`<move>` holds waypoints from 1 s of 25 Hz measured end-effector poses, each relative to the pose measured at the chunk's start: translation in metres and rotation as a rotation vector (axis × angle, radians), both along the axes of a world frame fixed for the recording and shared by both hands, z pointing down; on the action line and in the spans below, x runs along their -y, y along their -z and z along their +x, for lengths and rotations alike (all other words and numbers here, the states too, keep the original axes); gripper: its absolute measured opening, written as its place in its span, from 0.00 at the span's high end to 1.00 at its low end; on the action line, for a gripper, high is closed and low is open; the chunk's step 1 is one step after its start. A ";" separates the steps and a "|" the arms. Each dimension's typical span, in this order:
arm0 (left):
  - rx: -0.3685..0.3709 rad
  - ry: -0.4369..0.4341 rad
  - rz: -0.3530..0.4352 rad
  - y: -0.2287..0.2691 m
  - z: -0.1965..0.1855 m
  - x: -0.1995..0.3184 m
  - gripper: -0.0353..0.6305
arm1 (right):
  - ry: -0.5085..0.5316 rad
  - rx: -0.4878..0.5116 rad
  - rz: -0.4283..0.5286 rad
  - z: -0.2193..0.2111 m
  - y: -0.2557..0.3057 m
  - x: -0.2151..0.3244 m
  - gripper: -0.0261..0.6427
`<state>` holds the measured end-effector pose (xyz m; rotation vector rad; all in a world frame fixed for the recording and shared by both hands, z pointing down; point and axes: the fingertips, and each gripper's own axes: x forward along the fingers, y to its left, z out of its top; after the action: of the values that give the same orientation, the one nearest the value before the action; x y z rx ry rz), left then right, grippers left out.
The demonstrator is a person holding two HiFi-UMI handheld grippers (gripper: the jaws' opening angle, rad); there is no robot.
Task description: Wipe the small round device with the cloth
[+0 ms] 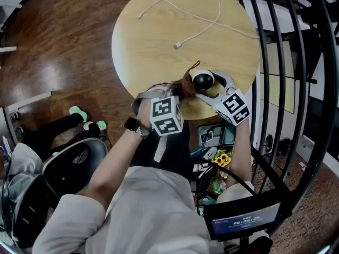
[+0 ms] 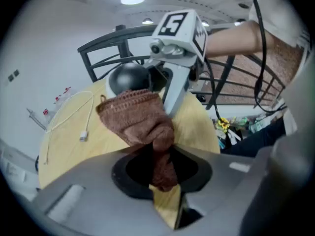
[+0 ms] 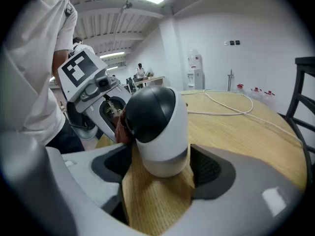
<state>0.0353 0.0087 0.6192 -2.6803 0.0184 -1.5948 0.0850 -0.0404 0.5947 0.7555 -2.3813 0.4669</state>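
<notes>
R tongs (image 3: 160, 173) released, jaws wide apart on both sides of the small round device (image 3: 157, 127). Device stands upright on tabletop (image 1: 159, 30), near the edge. L tongs (image 2: 160, 168) clenched on brown cloth (image 2: 140, 119), just beside device, seems touching. White cable (image 1: 196, 17) lies further back.

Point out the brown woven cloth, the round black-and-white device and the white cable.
Brown woven cloth (image 2: 133, 114): left gripper view, upper fold.
Round black-and-white device (image 3: 167, 151): right gripper view, white body.
White cable (image 1: 178, 45): head view, plug.
</notes>
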 end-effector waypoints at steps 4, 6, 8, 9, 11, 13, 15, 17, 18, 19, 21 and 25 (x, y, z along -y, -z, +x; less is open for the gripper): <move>-0.109 0.192 -0.090 0.036 -0.032 0.008 0.81 | -0.096 -0.009 0.067 -0.001 -0.001 0.000 0.42; -0.167 0.278 -0.073 0.063 -0.047 0.026 0.81 | -0.133 -0.022 0.100 -0.001 0.001 0.002 0.45; -0.212 0.321 -0.012 0.090 -0.054 0.047 0.81 | -0.178 -0.027 0.122 -0.001 0.002 0.003 0.47; -0.233 0.328 0.025 0.103 -0.054 0.056 0.81 | -0.207 -0.028 0.129 0.000 0.002 0.003 0.47; -0.270 0.323 0.089 0.126 -0.046 0.070 0.81 | -0.273 -0.033 0.136 0.003 0.000 0.003 0.48; -0.307 0.309 0.140 0.145 -0.033 0.079 0.81 | -0.350 -0.040 0.134 0.007 -0.004 0.005 0.49; -0.339 0.290 0.189 0.160 -0.017 0.087 0.81 | -0.438 -0.047 0.130 0.009 -0.007 0.010 0.49; -0.347 0.250 0.240 0.166 -0.001 0.092 0.81 | -0.543 -0.059 0.124 0.008 -0.009 0.018 0.49; -0.336 0.216 0.274 0.166 0.008 0.093 0.81 | -0.604 -0.065 0.116 0.008 -0.009 0.022 0.49; -0.312 0.172 0.314 0.164 0.016 0.094 0.81 | -0.665 -0.070 0.109 0.007 -0.009 0.025 0.49; -0.234 0.069 0.398 0.151 0.030 0.091 0.81 | -0.756 -0.072 0.103 0.006 -0.007 0.031 0.49; -0.096 -0.122 0.466 0.106 0.038 0.072 0.81 | -0.779 -0.097 0.108 0.009 -0.006 0.021 0.49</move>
<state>0.0731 -0.0632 0.5128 -2.3416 0.1987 -1.2402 0.0942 -0.0616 0.6010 1.7180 -1.9584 0.5858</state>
